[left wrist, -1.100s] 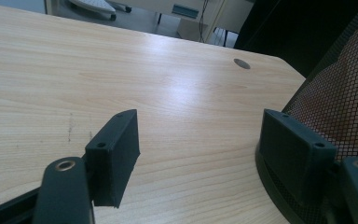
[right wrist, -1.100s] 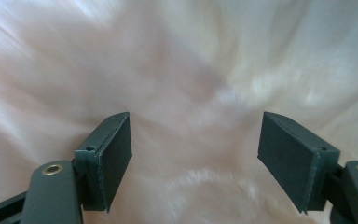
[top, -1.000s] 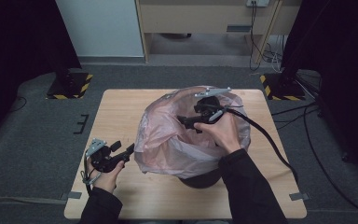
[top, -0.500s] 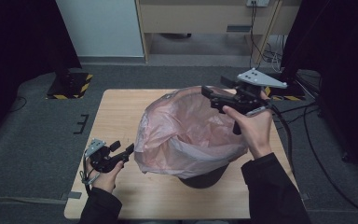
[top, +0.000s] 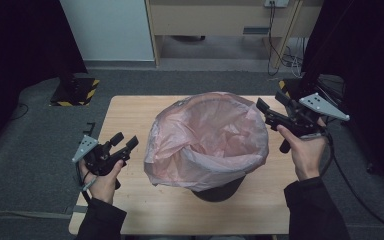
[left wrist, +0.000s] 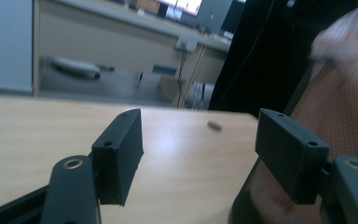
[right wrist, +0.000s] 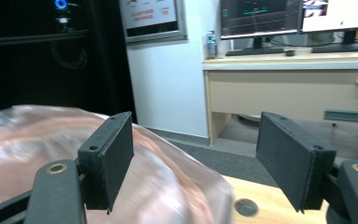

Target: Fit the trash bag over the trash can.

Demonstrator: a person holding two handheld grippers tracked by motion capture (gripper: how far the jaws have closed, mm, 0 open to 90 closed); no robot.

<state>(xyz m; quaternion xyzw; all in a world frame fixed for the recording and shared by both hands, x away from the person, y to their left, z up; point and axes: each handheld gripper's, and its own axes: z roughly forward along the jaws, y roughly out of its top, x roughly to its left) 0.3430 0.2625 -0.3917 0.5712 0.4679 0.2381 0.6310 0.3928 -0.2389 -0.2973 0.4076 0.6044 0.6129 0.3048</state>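
A dark bin (top: 219,191) stands mid-table, lined with a pink plastic bag (top: 207,137) whose mouth is spread wide over the rim. My left gripper (top: 124,141) is open at the table's left edge, level with the bin's left side, with nothing between its jaws. My right gripper (top: 271,106) is open just off the bag's right rim, raised above the table, jaws pointing left toward the bag. In the right gripper view the bag (right wrist: 51,154) bulges below and left of the jaws. In the left gripper view the bin's base (left wrist: 256,205) and bag (left wrist: 340,98) are at the right.
The wooden table (top: 130,115) has bare surface left and in front of the bin. A small dark hole (right wrist: 245,207) marks the tabletop. Beyond the table are grey floor, a desk (top: 220,20), cables (top: 290,50) and a hazard-striped stand base (top: 75,90).
My right gripper has let go of the bag's top and drawn right and back off the rim; the bag's mouth now hangs open. The left gripper has stayed in place.
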